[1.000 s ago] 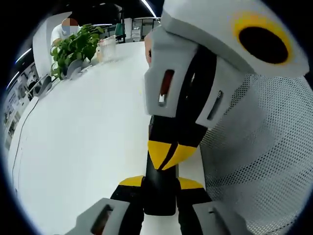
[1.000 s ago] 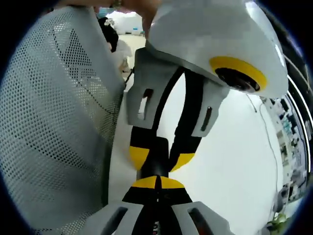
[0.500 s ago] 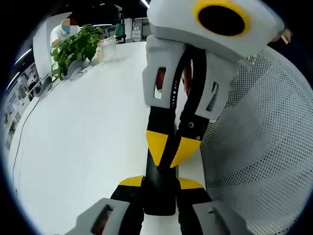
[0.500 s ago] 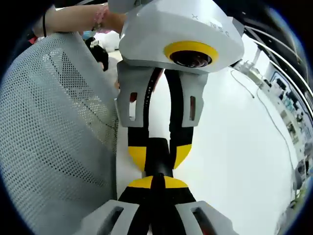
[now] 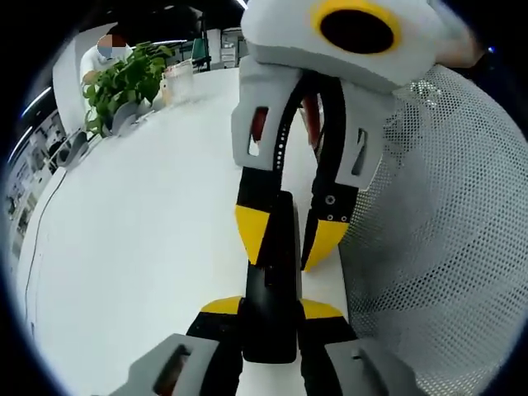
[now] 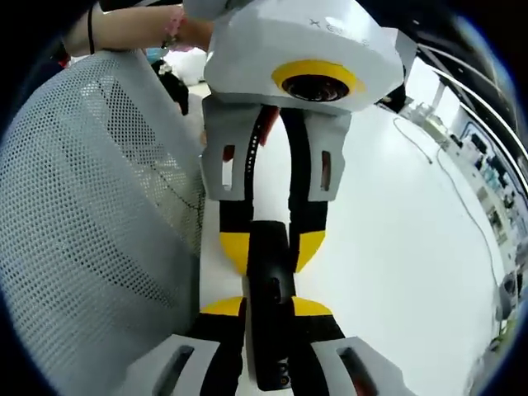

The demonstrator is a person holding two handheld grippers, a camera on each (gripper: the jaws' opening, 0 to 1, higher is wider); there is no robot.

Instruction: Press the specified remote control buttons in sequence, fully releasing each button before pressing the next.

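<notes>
The black remote control (image 5: 270, 289) lay lengthwise over the white surface (image 5: 132, 247), its near end clamped between the fingers of the left gripper (image 5: 270, 318), its far end between the yellow-tipped fingers of the right gripper (image 5: 289, 235). Compared with half a second earlier, the right gripper's fingers had spread from a near-closed pinch to stand apart on either side of the remote. In the right gripper view the remote (image 6: 271, 313) ran down between that gripper's fingers, which read as a re-grip or a button release; no buttons were legible.
</notes>
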